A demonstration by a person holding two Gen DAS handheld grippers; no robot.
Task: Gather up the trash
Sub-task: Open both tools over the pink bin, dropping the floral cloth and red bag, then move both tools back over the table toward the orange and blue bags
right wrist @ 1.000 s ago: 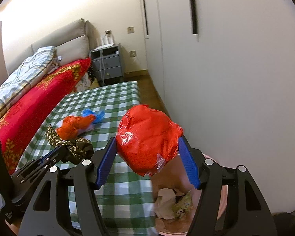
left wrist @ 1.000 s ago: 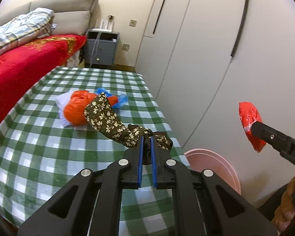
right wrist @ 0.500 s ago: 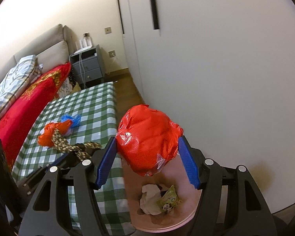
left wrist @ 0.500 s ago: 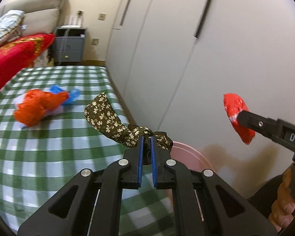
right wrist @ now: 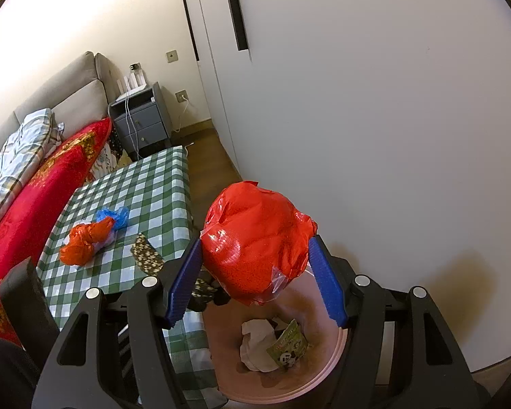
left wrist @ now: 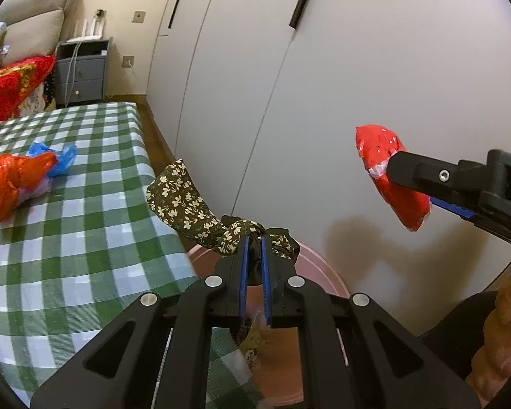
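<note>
Trash is on the way in: the pink bin [right wrist: 323, 380] sits on the floor between the table edge and the white wardrobe [right wrist: 374, 119], and down inside it lie a crumpled white wad [right wrist: 255, 344] and a small green packet with a panda print [right wrist: 288, 346]. Right above its mouth, the right gripper [right wrist: 255, 272] has its jaws spread wide and pressed against both sides of a bulging red plastic bag [right wrist: 255, 242]. Over on the left, the left gripper [left wrist: 253, 266] has its jaws nearly closed, pinching a dark floral cloth [left wrist: 187, 204] whose loose end sticks up and out past the table's corner, above the bin's rim. On the table [left wrist: 68, 255], with its green checked cover, an orange bag [left wrist: 13, 184] and a blue bag [left wrist: 56, 156] lie bunched together, touching, well apart from the bin. Behind the table, a red blanket [right wrist: 34, 211] covers the bed, and a grey nightstand [right wrist: 139, 122] stands by the far wall.
</note>
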